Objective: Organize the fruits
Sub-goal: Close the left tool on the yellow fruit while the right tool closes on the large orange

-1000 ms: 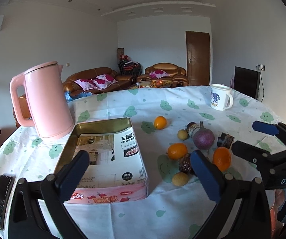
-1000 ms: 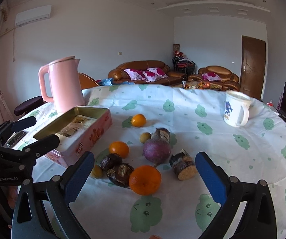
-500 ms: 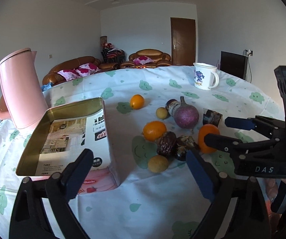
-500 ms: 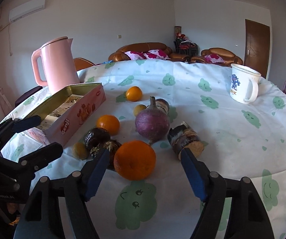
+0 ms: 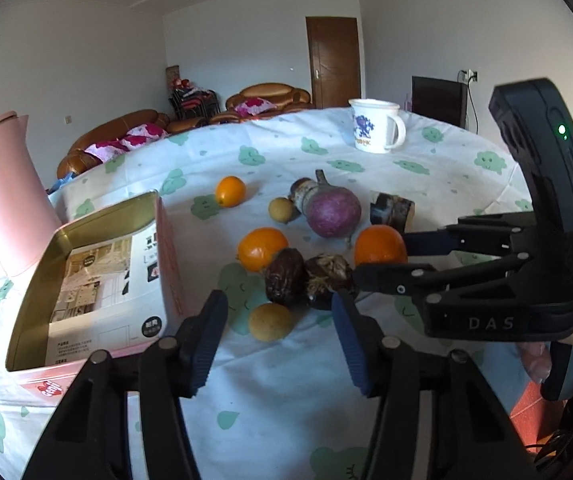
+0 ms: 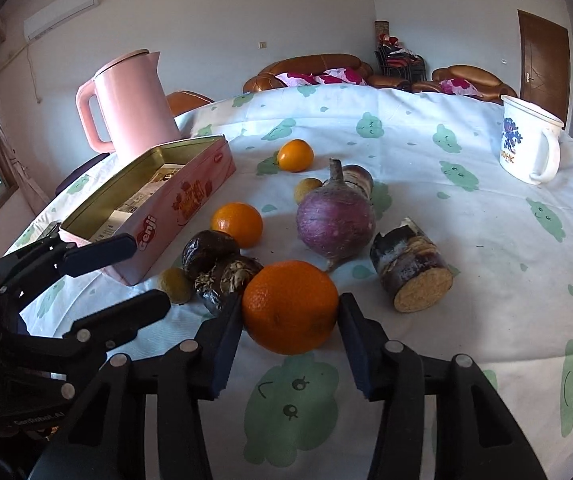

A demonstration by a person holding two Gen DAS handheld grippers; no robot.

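**Two claws closing in on the fruit pile**

Two claws are working over the cloth-covered table [image 6: 466, 240], and both have just been closing their jaws. The right claw [image 6: 290, 320] is bracketing the big orange [image 6: 290, 306]: its blue pads are sitting at the fruit's two flanks, touching or nearly so, and whether they are pressing I cannot tell. Just beyond that orange the purple turnip [image 6: 336, 222] is lying, with a cut stump [image 6: 410, 266] ahead to the right and two dark, wrinkled fruits [image 6: 222, 264] ahead to the left.

The left claw [image 5: 280, 320] is standing partly open, holding nothing. A small yellow-brown fruit [image 5: 272, 322] is lying on the cloth between its fingertips, with clear gaps on either side. Just beyond its tips the dark fruits are sitting, and past them a second orange [image 5: 260, 248]. The open tin [image 5: 86, 276] is lying to its left, the pink kettle [image 5: 2, 196] farther left. A mug [image 5: 376, 132] is standing far ahead.
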